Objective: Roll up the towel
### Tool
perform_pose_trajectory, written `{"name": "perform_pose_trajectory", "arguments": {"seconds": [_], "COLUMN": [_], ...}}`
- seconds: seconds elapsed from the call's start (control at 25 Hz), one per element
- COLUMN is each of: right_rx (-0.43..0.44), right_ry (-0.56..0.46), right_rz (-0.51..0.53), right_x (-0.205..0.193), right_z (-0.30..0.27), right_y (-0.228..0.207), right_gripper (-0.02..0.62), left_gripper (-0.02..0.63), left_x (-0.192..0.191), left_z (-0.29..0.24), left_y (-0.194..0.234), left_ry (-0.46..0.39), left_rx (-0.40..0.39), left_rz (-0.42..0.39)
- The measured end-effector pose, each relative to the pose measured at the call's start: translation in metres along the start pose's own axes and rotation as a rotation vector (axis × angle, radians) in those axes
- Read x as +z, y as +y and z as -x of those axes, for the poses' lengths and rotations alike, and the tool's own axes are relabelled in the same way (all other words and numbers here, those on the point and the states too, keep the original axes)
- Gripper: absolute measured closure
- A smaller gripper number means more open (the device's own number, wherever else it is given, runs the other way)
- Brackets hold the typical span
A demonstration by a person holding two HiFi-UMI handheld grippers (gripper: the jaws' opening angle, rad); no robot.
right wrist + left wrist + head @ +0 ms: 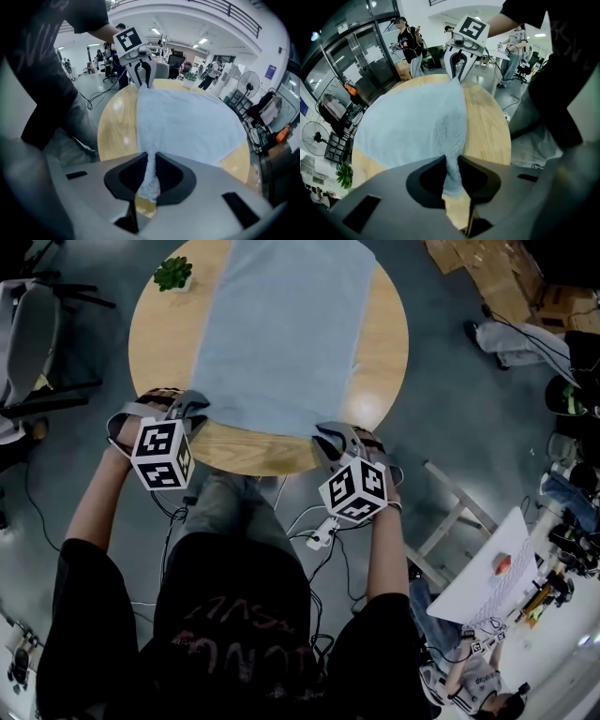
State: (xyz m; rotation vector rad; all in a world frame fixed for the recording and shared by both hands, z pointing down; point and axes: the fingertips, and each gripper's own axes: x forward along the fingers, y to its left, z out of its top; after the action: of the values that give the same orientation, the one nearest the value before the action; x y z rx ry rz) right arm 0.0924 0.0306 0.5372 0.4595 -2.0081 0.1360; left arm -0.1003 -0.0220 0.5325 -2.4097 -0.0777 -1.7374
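A pale blue towel lies flat along the round wooden table, its far end hanging over the back edge. My left gripper is shut on the towel's near left corner. At the near right corner my right gripper is shut on the cloth as well. In each gripper view the terry edge is pinched between the dark pads and the other gripper holds the opposite corner.
A small potted plant stands at the table's far left edge. A chair is at the left, cardboard boxes at the far right, a wooden frame and cables on the floor near my legs. People stand in the background.
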Motion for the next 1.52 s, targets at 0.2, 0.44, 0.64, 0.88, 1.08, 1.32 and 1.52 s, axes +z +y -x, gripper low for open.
{"name": "perform_pose_trajectory", "arguments": {"seconds": [0.2, 0.44, 0.64, 0.88, 1.08, 1.32, 1.52], "right_rx": [0.074, 0.233, 0.192, 0.142, 0.063, -0.031, -0.078], "right_ry": [0.011, -0.011, -0.039, -0.036, -0.036, -0.066, -0.093], "right_rz": [-0.015, -0.102, -0.137, -0.143, -0.132, -0.158, -0.152], "right_x": [-0.006, -0.003, -0.002, 0.004, 0.006, 0.003, 0.009], "right_z": [0.01, 0.034, 0.031, 0.018, 0.011, 0.002, 0.013], "right_y": [0.037, 0.084, 0.061, 0.016, -0.012, -0.032, -0.037], "right_gripper": [0.545, 0.543, 0.529, 0.518, 0.509, 0.509, 0.508], "left_gripper": [0.534, 0.534, 0.526, 0.514, 0.496, 0.455, 0.43], "left_x": [0.002, 0.004, 0.001, 0.003, 0.0, -0.002, -0.004], "left_z": [0.007, 0.023, 0.022, 0.023, 0.015, 0.002, 0.012], "left_y": [-0.042, -0.093, -0.073, -0.025, 0.009, 0.028, 0.033], "left_ry": [-0.01, -0.051, -0.089, -0.108, -0.099, -0.118, -0.132], "left_rx": [-0.103, -0.293, -0.294, -0.23, -0.141, -0.075, -0.036], "left_rz": [0.015, 0.094, 0.171, 0.19, 0.188, 0.217, 0.239]}}
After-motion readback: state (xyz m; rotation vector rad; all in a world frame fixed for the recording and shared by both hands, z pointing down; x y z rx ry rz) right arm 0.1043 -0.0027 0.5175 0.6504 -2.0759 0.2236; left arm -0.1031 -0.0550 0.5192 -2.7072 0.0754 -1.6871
